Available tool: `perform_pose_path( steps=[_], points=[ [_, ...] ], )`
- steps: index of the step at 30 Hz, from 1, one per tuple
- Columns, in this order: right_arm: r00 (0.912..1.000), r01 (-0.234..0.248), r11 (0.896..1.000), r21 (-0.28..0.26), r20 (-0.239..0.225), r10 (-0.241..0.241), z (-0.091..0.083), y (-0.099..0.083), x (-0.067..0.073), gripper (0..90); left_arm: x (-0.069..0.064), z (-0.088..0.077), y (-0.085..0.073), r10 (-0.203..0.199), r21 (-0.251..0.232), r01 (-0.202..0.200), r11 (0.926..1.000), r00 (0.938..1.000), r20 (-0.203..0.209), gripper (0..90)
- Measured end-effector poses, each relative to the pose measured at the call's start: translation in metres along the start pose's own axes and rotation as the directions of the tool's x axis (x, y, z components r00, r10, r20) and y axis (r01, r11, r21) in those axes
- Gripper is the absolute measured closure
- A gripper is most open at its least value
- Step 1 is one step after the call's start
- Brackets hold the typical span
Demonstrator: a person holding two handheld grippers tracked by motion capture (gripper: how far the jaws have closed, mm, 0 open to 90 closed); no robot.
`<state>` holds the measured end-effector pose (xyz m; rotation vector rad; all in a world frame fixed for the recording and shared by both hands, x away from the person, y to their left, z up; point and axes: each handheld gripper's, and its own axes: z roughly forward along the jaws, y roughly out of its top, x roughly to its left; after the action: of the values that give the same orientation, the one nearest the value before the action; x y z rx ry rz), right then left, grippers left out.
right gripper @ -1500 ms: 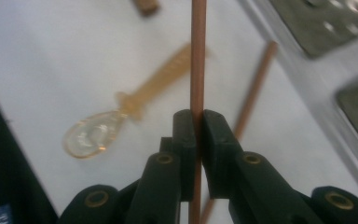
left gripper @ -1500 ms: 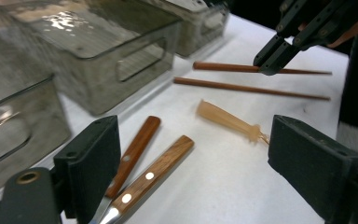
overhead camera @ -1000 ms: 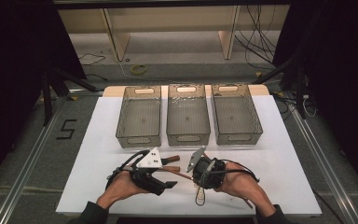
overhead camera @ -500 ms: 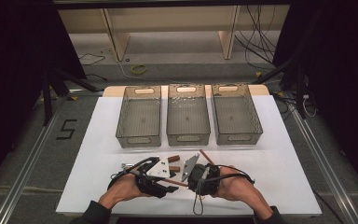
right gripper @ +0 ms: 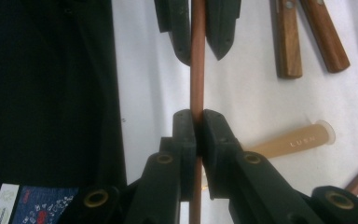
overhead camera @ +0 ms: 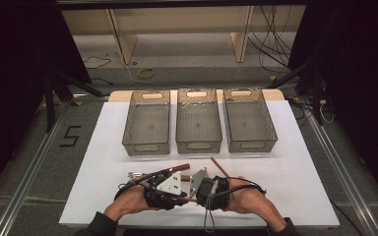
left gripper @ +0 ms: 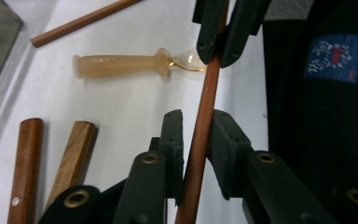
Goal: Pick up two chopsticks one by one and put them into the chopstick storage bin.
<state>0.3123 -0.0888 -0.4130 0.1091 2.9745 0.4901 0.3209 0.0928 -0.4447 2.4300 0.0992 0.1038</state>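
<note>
A thin red-brown stick point(right gripper: 197, 84) runs between my two grippers, which face each other near the table's front edge. My right gripper point(right gripper: 196, 114) is shut on it, pads pressed on both sides. My left gripper point(left gripper: 196, 116) has just been closing its jaws, and its pads now pinch the stick point(left gripper: 205, 100) too. In the high view the left gripper point(overhead camera: 181, 195) and the right gripper point(overhead camera: 197, 196) sit tip to tip, each in a hand. The right gripper point(left gripper: 214, 58) appears farther along the stick in the left gripper view, and the left gripper point(right gripper: 198, 56) likewise in the right gripper view.
Three grey bins point(overhead camera: 147, 123) point(overhead camera: 198, 120) point(overhead camera: 248, 120) stand in a row behind. On the white table point(overhead camera: 300, 172) lie an amber plastic spoon point(left gripper: 116, 65), two wooden handles point(left gripper: 25, 158) point(left gripper: 72, 154) and a second stick point(overhead camera: 219, 166).
The two hands have come together until the grippers meet tip to tip. The left gripper's jaws have closed onto the stick held by the right gripper.
</note>
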Motion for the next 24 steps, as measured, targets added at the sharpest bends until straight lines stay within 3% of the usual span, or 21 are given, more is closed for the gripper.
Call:
perform_pose_path(
  steps=[6,9,11,12,13,14,15,16,17,18,19,20,21,22,23,24],
  points=[
    [0.9991,0.04,0.999,-0.008,-0.015,-0.04,0.0,-0.002,0.0,83.8,-0.002,0.0,-0.002,0.027,-0.008,-0.027,0.9996,0.9986,0.046,81.7],
    [0.9985,0.052,0.999,-0.009,-0.014,-0.052,0.0,-0.002,0.001,83.4,-0.002,0.0,-0.002,0.029,-0.007,-0.029,0.9996,0.9984,0.049,82.4],
    [0.9991,0.041,0.999,-0.011,-0.011,-0.041,-0.002,-0.003,0.0,81.1,-0.002,-0.001,-0.003,0.021,-0.021,-0.02,0.9996,0.9991,0.037,82.5],
    [0.9998,0.021,1.0,-0.016,0.001,-0.021,-0.003,-0.003,-0.001,75.2,-0.002,-0.001,-0.003,0.021,-0.021,-0.02,0.9996,0.9991,0.037,82.5],
    [0.9998,0.021,1.0,-0.016,0.001,-0.021,-0.003,-0.003,-0.001,75.2,0.0,-0.001,-0.004,0.012,-0.02,-0.011,0.9997,0.9995,0.028,82.5],
    [0.9995,-0.016,0.999,-0.034,0.026,0.017,-0.01,-0.005,-0.005,65.6,0.003,-0.005,-0.006,-0.007,-0.027,0.007,0.9996,1.0,0.002,82.6],
    [0.9995,-0.016,0.999,-0.034,0.026,0.017,-0.01,-0.005,-0.005,65.6,0.003,-0.005,-0.006,-0.007,-0.027,0.007,0.9996,1.0,0.002,82.6],
    [0.9954,-0.068,0.992,-0.105,0.06,0.075,-0.02,-0.009,-0.01,58.1,0.007,-0.01,-0.009,-0.027,-0.036,0.027,0.999,0.9995,-0.018,82.6],
    [0.9954,-0.068,0.992,-0.105,0.06,0.075,-0.02,-0.009,-0.01,58.1,0.007,-0.01,-0.009,-0.027,-0.036,0.027,0.999,0.9995,-0.018,82.6],
    [0.9897,-0.117,0.98,-0.159,0.063,0.129,-0.031,-0.013,-0.015,53.2,0.011,-0.015,-0.012,-0.062,-0.054,0.059,0.9968,0.9968,-0.051,82.6],
    [0.9897,-0.117,0.98,-0.159,0.063,0.129,-0.031,-0.013,-0.015,53.2,0.011,-0.015,-0.012,-0.062,-0.054,0.059,0.9968,0.9968,-0.051,82.6],
    [0.9821,-0.158,0.968,-0.196,0.071,0.175,-0.038,-0.018,-0.019,49.9,0.013,-0.017,-0.013,-0.071,-0.058,0.067,0.996,0.9953,-0.065,82.7],
    [0.9783,-0.178,0.961,-0.211,0.068,0.196,-0.041,-0.022,-0.021,48.4,0.015,-0.02,-0.014,-0.085,-0.065,0.079,0.9947,0.9929,-0.084,82.6],
    [0.9744,-0.192,0.955,-0.228,0.072,0.213,-0.044,-0.025,-0.022,46.3,0.019,-0.026,-0.017,-0.121,-0.084,0.111,0.9902,0.9862,-0.113,82.7],
    [0.9687,-0.213,0.946,-0.244,0.073,0.237,-0.047,-0.029,-0.023,45.6,0.019,-0.026,-0.017,-0.121,-0.084,0.111,0.9902,0.9862,-0.113,82.7],
    [0.9637,-0.232,0.937,-0.26,0.069,0.258,-0.049,-0.032,-0.025,44.5,0.021,-0.029,-0.018,-0.139,-0.093,0.127,0.9875,0.9814,-0.132,82.7]
  ],
)
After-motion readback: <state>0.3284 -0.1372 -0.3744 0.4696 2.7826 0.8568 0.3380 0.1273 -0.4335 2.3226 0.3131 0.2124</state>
